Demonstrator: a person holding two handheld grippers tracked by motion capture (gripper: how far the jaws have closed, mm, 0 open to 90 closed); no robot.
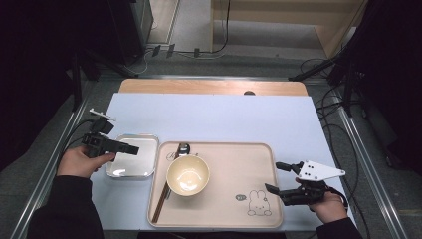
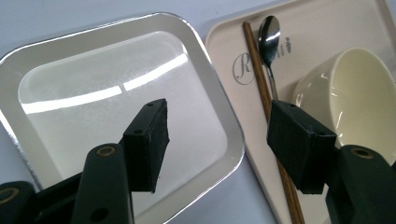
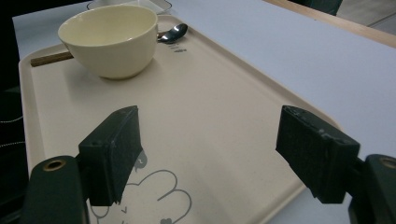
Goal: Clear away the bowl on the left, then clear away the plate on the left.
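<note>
The left gripper [image 1: 130, 148] hovers over the square metal plate [image 1: 149, 140], its 2 jaws spread wide with nothing between them. In the left gripper view, the gap between those jaws frames the plate's [image 2: 42, 51] right rim and the near edge of the beige tray [image 2: 233, 42]; this view also brings out the spoon [image 2: 268, 32] and the brown chopsticks [image 2: 259, 74] lying side by side, partly under the cream bowl [image 2: 359, 88], and a printed "R" mark on the tray.

The right gripper [image 1: 274, 178] sits over the tray's [image 1: 224, 149] right edge, jaws likewise wide and empty. Its own view looks along the tray [image 3: 196, 93] toward the bowl [image 3: 109, 37], well apart from the jaws, with a rabbit drawing [image 3: 163, 196] just below them. The high view shows the rabbit [image 1: 259, 203] whole, near the tray's front right corner, and the bowl [image 1: 187, 174] left of centre.
</note>
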